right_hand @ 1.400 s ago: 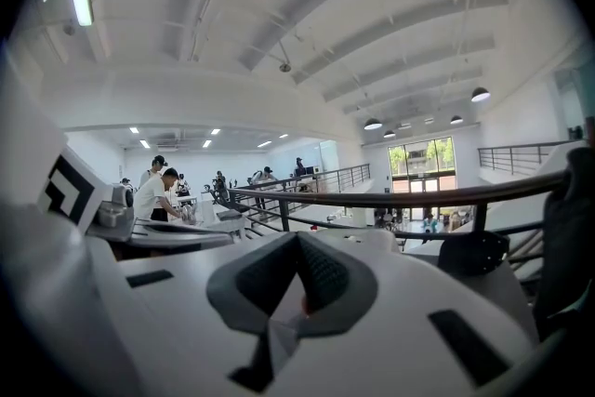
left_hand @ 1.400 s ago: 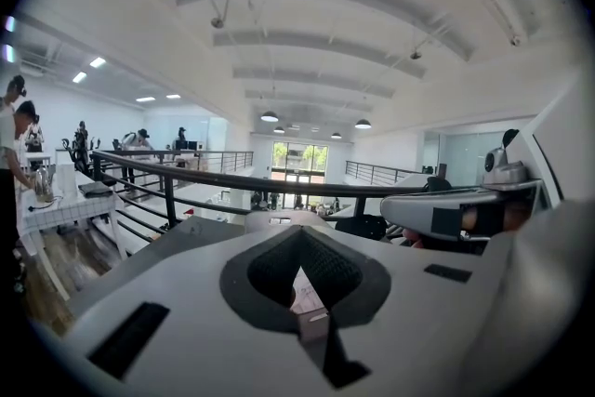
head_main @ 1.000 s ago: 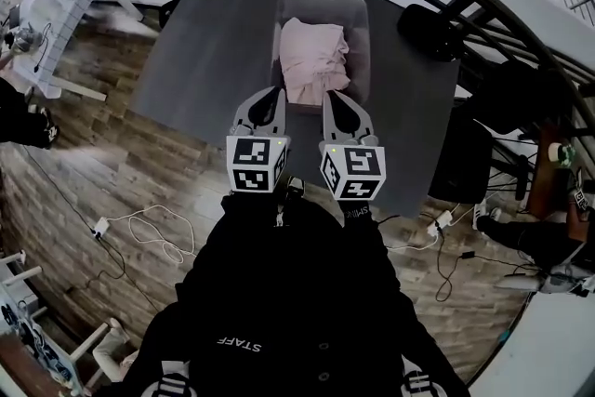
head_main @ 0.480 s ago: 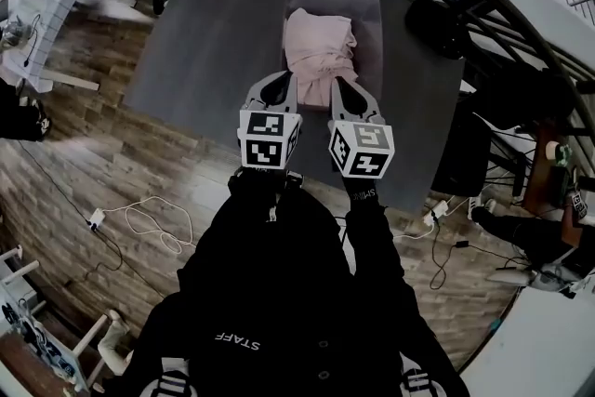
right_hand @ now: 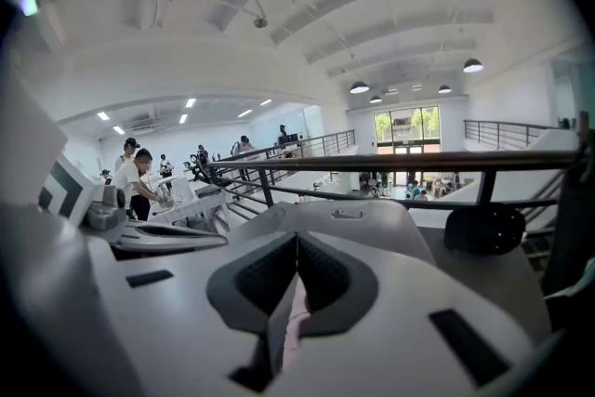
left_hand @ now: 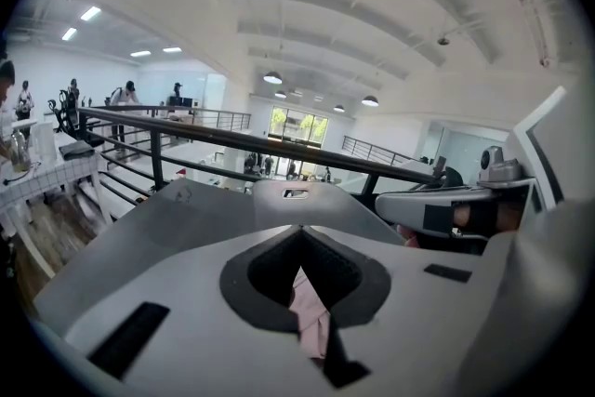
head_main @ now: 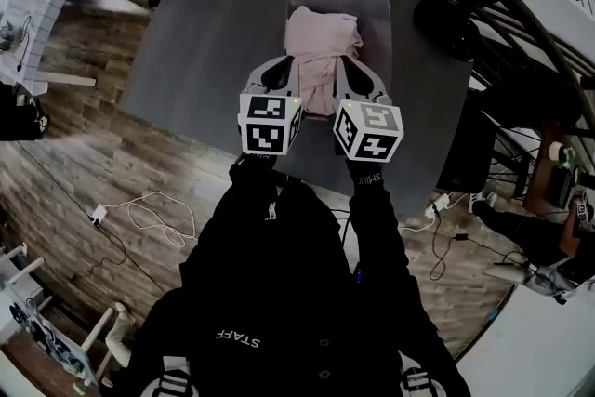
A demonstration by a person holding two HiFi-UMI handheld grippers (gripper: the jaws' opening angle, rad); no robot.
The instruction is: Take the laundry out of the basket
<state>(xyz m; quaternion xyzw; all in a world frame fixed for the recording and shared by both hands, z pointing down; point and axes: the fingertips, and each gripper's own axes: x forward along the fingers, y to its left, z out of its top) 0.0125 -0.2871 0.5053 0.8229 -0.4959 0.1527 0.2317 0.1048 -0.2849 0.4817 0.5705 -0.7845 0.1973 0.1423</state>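
A grey laundry basket [head_main: 372, 0] stands on the far half of a dark grey table [head_main: 204, 33]. Pink laundry [head_main: 321, 42] fills it and trails toward me over the near rim. My left gripper [head_main: 282, 67] and right gripper [head_main: 346, 67] sit side by side at that near end of the cloth. In the left gripper view the jaws are shut with a strip of the pink laundry [left_hand: 312, 321] pinched between them, the basket [left_hand: 296, 200] just beyond. In the right gripper view the jaws are likewise shut on a pink fold [right_hand: 292, 335], with the basket [right_hand: 349, 218] ahead.
A black rounded object [head_main: 448, 23] sits off the table's far right corner and a dark chair [head_main: 469, 153] stands at its right side. A black railing [head_main: 521, 9] curves behind. White cables [head_main: 149, 223] lie on the wooden floor to my left.
Both grippers have moved forward toward the basket, still side by side, and the near end of the pink laundry has come up between them.
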